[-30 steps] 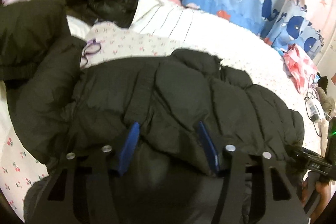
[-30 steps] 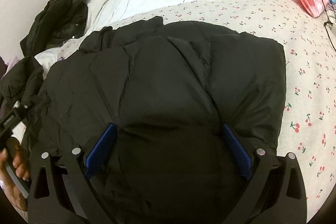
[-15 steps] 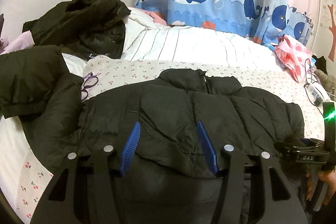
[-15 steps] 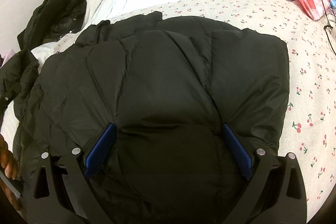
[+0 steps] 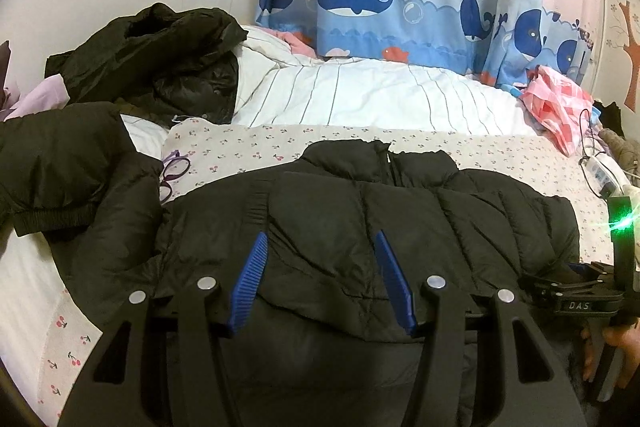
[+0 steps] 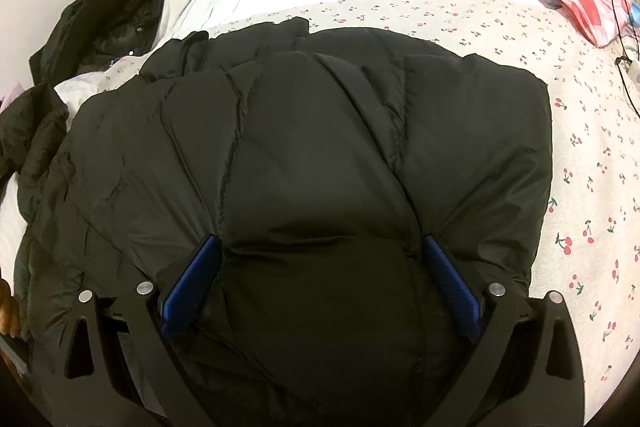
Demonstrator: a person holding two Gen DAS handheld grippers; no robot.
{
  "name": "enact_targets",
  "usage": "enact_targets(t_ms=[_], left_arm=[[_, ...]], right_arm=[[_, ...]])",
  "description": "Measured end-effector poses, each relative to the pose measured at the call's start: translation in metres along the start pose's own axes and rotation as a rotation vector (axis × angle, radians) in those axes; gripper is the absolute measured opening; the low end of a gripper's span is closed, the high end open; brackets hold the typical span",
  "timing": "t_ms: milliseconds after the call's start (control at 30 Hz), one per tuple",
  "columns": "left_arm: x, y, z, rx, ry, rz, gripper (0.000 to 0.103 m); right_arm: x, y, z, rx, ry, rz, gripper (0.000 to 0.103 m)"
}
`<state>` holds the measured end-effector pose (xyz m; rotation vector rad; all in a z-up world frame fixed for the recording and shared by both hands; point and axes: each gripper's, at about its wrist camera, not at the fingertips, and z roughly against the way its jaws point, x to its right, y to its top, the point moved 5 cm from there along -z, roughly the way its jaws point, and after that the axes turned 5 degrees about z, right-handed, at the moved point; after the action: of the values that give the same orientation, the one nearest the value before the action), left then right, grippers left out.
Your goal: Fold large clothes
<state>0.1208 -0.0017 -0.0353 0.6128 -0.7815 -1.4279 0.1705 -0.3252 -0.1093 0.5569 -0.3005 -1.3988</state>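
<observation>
jacket: the black puffer jacket lies flat on the cherry-print sheet, partly folded, collar at the far side
long axis: it runs left to right across the bed, as the left wrist view shows
left gripper: jaws apart, low over the near hem, holding nothing
right gripper: jaws wide apart, pressed on the padding, not pinching it
direction: the jacket spreads forward from both grippers
nearer hand: I judge the right one for the right edge
other clothes: 1 more dark coat is heaped far left
</observation>
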Motion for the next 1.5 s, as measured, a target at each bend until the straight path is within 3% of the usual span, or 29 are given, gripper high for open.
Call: enact_targets(t_ms=[67,100,167,267,367,500,600,667,733,800,900,1000,1067,1167,1233,1267,1333,1400,1500], left_arm=[[-0.004,0.001,0.001,-0.007,-0.008,0.024,0.055],[-0.01,0.003,0.003,-0.008,-0.011,0.05,0.055],[-0.025,0.008,0.006,-0.014,-0.009,0.101,0.055],[-0.062,0.014,0.011,-0.029,0.002,0.216,0.055],[-0.096,0.016,0.017,-0.053,0.022,0.307,0.059],[-0.121,0.016,0.029,-0.039,0.053,0.362,0.065],[-0.124,0.017,0.033,-0.033,0.045,0.363,0.069],[-0.121,0.017,0.034,-0.036,0.037,0.346,0.07],[-0.12,0.019,0.035,-0.038,0.037,0.333,0.071],[-0.121,0.019,0.037,-0.038,0.031,0.333,0.073],[-0.126,0.023,0.041,-0.029,0.025,0.358,0.074],[-0.143,0.026,0.053,-0.004,0.016,0.416,0.074],[-0.161,0.03,0.063,0.024,0.025,0.457,0.076],[-0.191,0.032,0.08,0.068,0.057,0.521,0.079],[-0.222,0.032,0.092,0.089,0.09,0.579,0.08],[-0.23,0.03,0.095,0.093,0.098,0.596,0.08],[-0.262,0.025,0.102,0.107,0.123,0.677,0.08],[-0.282,0.02,0.106,0.113,0.128,0.742,0.08],[-0.295,0.014,0.106,0.105,0.11,0.797,0.081]], right_arm=[[-0.002,0.004,0.007,0.026,-0.025,0.003,0.096],[-0.007,0.008,0.018,0.081,-0.037,0.014,0.096],[-0.03,0.017,0.041,0.193,-0.036,0.093,0.096],[-0.08,0.023,0.062,0.269,-0.019,0.249,0.096],[-0.142,0.021,0.056,0.235,0.09,0.388,0.096],[-0.217,0.024,0.018,0.161,0.142,0.548,0.096],[-0.255,0.038,-0.011,0.146,0.114,0.584,0.096],[-0.267,0.048,-0.039,0.087,0.051,0.571,0.095],[-0.272,0.055,-0.063,0.017,0.05,0.568,0.064],[-0.258,0.069,-0.065,0.001,0.114,0.458,0.013],[-0.233,0.091,-0.047,0.047,0.278,0.248,0.005],[-0.231,0.114,-0.017,0.155,0.397,0.162,0.005],[-0.245,0.119,-0.008,0.189,0.42,0.181,0.005],[-0.278,0.105,-0.035,0.112,0.367,0.296,0.007],[-0.291,0.08,-0.076,-0.048,0.323,0.367,0.029],[-0.295,0.069,-0.092,-0.115,0.311,0.394,0.051],[-0.295,0.07,-0.086,-0.096,0.314,0.401,0.057],[-0.289,0.081,-0.067,-0.069,0.35,0.336,0.076],[-0.29,0.094,-0.036,0.023,0.444,0.291,0.086]])
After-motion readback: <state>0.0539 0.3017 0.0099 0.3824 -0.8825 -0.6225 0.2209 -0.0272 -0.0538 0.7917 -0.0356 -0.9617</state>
